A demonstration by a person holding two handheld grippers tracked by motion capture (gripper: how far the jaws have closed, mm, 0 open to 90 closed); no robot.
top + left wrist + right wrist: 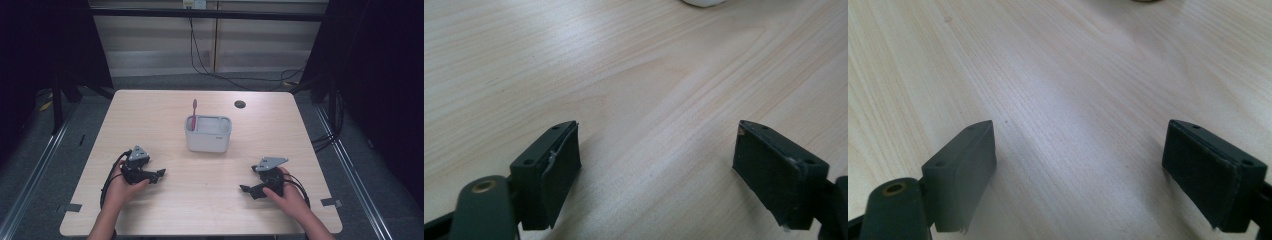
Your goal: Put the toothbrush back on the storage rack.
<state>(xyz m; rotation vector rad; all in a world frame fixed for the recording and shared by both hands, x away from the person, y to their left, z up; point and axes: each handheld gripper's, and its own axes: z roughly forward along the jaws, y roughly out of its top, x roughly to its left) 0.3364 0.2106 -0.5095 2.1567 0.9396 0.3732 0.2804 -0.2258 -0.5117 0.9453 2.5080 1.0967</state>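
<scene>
From above, the light wooden table (150, 120) carries a white rounded-rectangular plastic holder (208, 134) near its middle, with a pink toothbrush (194, 114) standing upright in its left corner. The left gripper (161, 173) rests low near the table's left front, well apart from the holder, and the right gripper (243, 188) sits near the right front, each held in a hand.

Along the left gripper (656, 150), the black jaws stand wide apart over bare wood with nothing between them; a white rim at the top edge is probably the holder (704, 2).

Along the right gripper (1080, 152), the jaws likewise gape, released, above bare tabletop.
</scene>
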